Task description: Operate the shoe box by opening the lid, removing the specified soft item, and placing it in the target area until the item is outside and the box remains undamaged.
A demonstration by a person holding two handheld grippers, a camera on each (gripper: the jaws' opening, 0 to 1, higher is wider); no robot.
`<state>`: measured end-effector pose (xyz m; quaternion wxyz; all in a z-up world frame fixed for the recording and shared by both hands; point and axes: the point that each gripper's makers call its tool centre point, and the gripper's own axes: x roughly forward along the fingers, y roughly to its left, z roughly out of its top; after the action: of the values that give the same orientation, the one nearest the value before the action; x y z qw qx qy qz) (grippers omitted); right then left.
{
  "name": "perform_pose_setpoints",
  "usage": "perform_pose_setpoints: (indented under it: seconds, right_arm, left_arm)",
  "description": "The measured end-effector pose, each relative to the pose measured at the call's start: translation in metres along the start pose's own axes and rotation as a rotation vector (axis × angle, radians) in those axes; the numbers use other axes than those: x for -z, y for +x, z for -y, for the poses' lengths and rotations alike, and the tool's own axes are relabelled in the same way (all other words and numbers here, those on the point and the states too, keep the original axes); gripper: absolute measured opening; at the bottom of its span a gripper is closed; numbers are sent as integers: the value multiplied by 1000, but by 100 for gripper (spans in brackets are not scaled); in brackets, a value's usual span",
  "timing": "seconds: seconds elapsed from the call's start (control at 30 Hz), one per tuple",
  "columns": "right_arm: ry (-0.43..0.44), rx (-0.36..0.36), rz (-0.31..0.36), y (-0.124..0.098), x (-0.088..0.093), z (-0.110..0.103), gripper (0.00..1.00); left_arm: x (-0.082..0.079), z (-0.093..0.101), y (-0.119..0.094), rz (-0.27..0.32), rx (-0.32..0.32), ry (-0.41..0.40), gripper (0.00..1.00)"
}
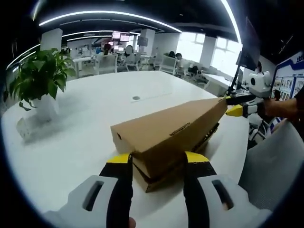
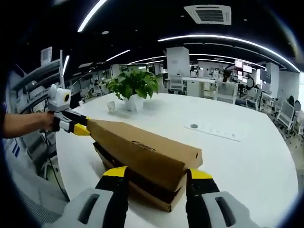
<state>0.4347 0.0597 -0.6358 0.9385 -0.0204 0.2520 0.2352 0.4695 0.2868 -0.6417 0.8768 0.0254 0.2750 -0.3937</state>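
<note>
A long brown cardboard shoe box [image 1: 166, 164] lies on the white table [image 1: 95, 114]. Its lid [image 1: 171, 128] is raised and tilted above the base, with a dark gap under it. My left gripper [image 1: 158, 159] is closed on the near end of the lid, its jaws pressing both sides. In the right gripper view, my right gripper [image 2: 156, 173] grips the opposite end of the lid [image 2: 142, 147] the same way, above the base [image 2: 152, 192]. Each gripper shows at the far end in the other's view: right gripper [image 1: 236, 105], left gripper [image 2: 78, 126]. What is inside the box is hidden.
A potted green plant [image 1: 40, 78] in a white pot stands on the table left of the box, also the plant [image 2: 134, 88]. A flat round cover [image 1: 136, 98] sits in the tabletop beyond. A person's hand [image 2: 45, 121] holds the left gripper. Desks and chairs stand behind.
</note>
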Motion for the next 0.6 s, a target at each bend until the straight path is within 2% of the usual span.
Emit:
perform_pose_setpoints:
  seconds: [0.27, 0.3, 0.33, 0.47, 0.6]
  right_arm:
    - [-14, 9, 28, 0, -12, 4, 45]
    - [-15, 10, 37, 0, -14, 4, 45]
    - [-19, 11, 46, 0, -17, 4, 45]
    - [-46, 21, 69, 1, -27, 8, 45]
    - [-50, 27, 87, 3, -35, 11, 45]
  left_arm:
    - [-14, -3, 0, 22, -6, 7, 41]
    - [-16, -3, -1, 24, -15, 21, 41]
    - [-21, -9, -2, 32, -43, 72, 40]
    - [-30, -10, -2, 49, -41, 46, 37]
    - [-39, -13, -1, 65, -54, 65, 36]
